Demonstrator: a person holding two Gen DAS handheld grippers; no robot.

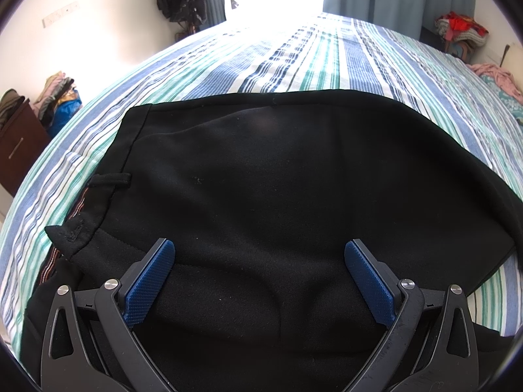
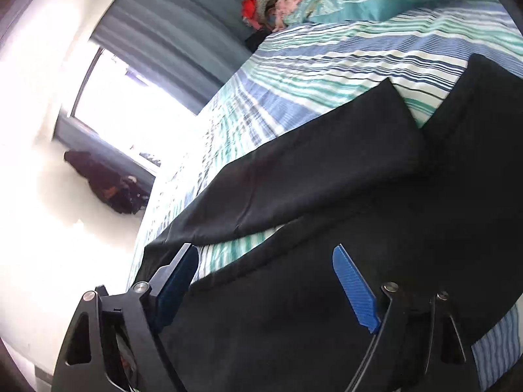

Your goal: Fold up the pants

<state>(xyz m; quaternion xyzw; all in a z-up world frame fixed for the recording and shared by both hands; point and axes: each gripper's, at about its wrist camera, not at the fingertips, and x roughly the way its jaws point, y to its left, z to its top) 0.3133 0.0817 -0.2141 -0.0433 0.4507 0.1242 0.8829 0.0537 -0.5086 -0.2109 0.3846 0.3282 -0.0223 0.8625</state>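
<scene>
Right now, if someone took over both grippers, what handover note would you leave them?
Left gripper: open, empty, over the waist end of the black pants.
Right gripper: open, nothing pinched, above the legs.
Pants lie on the striped bedsheet, waistband to the left in the left wrist view; in the right wrist view the two legs look apart with sheet showing between them.
Done: pants laid out.
Left: bring legs together, then fold.
</scene>
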